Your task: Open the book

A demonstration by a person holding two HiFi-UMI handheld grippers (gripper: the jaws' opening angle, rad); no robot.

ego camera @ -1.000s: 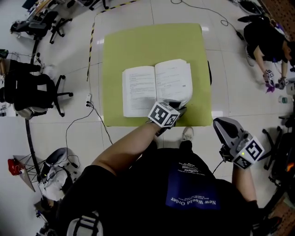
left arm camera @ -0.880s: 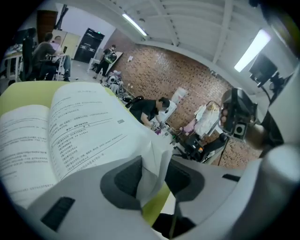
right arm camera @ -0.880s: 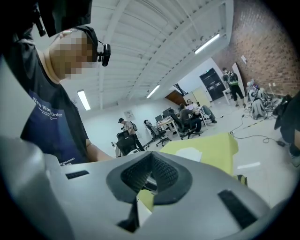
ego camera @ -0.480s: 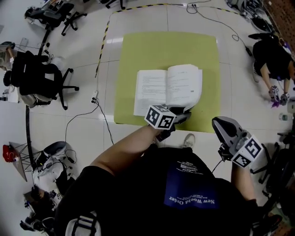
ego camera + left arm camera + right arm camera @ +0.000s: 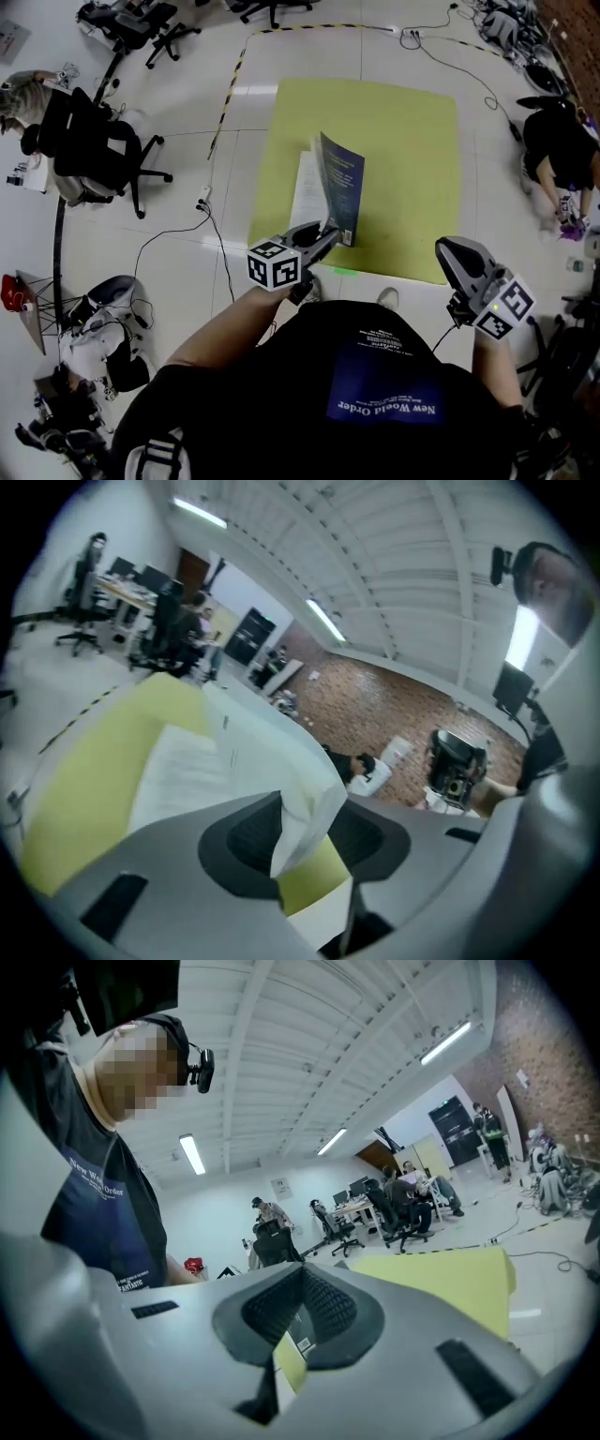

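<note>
The book (image 5: 339, 187) lies on a yellow-green table (image 5: 412, 141). Its right half stands nearly upright with the blue cover facing right, and its left white pages (image 5: 306, 183) lie flat. My left gripper (image 5: 326, 236) is at the raised half's near bottom corner. In the left gripper view the bent page corner (image 5: 302, 829) sits pinched between the pads of that gripper (image 5: 305, 808), whose jaws have just been opening a little. My right gripper (image 5: 452, 253) hangs off the table's near right edge, away from the book. Its pads meet in the right gripper view (image 5: 300, 1277) with nothing between them.
Black office chairs (image 5: 94, 150) stand on the white tiled floor at the left, with cables (image 5: 178, 234) trailing toward the table. A yellow-black tape strip (image 5: 230, 80) runs by the table's far left corner. A person (image 5: 555, 141) crouches at the right.
The book's right half has swung up from lying flat to standing on edge, blue cover now showing. My left gripper moved left and up with it. The right gripper stayed near the table's right edge.
</note>
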